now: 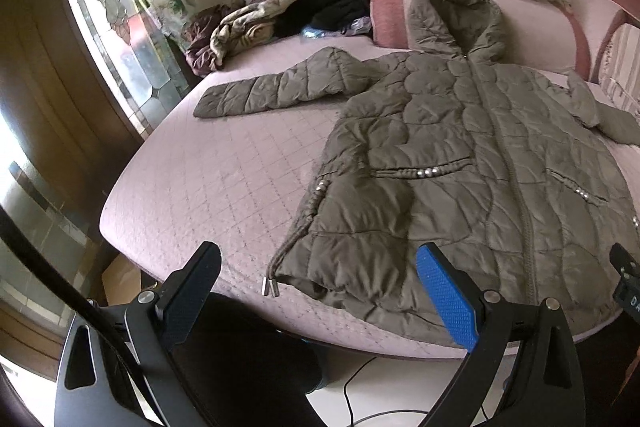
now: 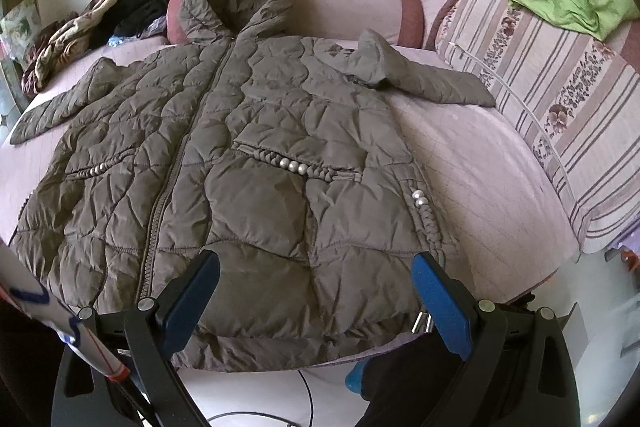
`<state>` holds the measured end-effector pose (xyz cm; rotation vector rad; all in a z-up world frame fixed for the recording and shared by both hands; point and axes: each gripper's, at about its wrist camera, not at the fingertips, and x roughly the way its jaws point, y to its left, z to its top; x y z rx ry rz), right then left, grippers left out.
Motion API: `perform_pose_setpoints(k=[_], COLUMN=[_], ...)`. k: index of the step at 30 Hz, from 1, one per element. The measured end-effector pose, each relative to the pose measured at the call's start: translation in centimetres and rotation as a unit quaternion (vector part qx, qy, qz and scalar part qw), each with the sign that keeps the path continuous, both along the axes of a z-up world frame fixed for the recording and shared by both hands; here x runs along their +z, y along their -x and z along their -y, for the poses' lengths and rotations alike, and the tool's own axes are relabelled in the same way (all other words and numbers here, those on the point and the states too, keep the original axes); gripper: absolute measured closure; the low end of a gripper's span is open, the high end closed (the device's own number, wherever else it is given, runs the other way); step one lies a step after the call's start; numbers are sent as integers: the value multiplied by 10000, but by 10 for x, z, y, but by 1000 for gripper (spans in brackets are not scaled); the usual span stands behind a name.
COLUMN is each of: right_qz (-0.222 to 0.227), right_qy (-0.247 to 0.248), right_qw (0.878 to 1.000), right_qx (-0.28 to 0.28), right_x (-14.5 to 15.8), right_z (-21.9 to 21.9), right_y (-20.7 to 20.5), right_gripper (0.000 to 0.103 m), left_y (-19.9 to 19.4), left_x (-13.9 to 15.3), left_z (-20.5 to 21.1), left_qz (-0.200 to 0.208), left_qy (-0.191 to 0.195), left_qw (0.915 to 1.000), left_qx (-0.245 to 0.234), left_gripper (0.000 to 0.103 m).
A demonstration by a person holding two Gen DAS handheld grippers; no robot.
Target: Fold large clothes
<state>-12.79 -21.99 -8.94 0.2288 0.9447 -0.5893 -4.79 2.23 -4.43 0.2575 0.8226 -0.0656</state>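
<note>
Olive quilted jacket (image 2: 248, 163) flat on bed (image 1: 208, 187); hem beneath both released claws: left claw (image 1: 320, 291), right claw (image 2: 316, 291).

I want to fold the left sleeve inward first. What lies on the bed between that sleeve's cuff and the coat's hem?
Only bare quilted bedspread lies between the sleeve cuff and the coat's hem, seen in the left wrist view.

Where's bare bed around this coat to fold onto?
Free: quilted bedspread between the coat's hem side and outstretched sleeve; another patch between coat and striped cushion. Crowded: clothes pile by the far corner.
</note>
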Motion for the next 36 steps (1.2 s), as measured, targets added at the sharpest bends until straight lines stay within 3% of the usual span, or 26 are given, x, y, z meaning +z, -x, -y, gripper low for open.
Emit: perform_pose_setpoints(k=[7,36], right_qz=[-151,-622], right_qy=[106,592], right_qw=[9997,9907], right_qx=[147,1060], right_x=[-2,5], right_z=[-8,-68], right_y=[-14,-90], right_gripper=[4,4], left_y=[-21,-93], left_x=[-7,-5], left_z=[-19,-122], left_qz=[-226,19], left_qy=[101,161], left_qw=[9994,9924], left_qx=[255,1220], left_gripper=[5,5])
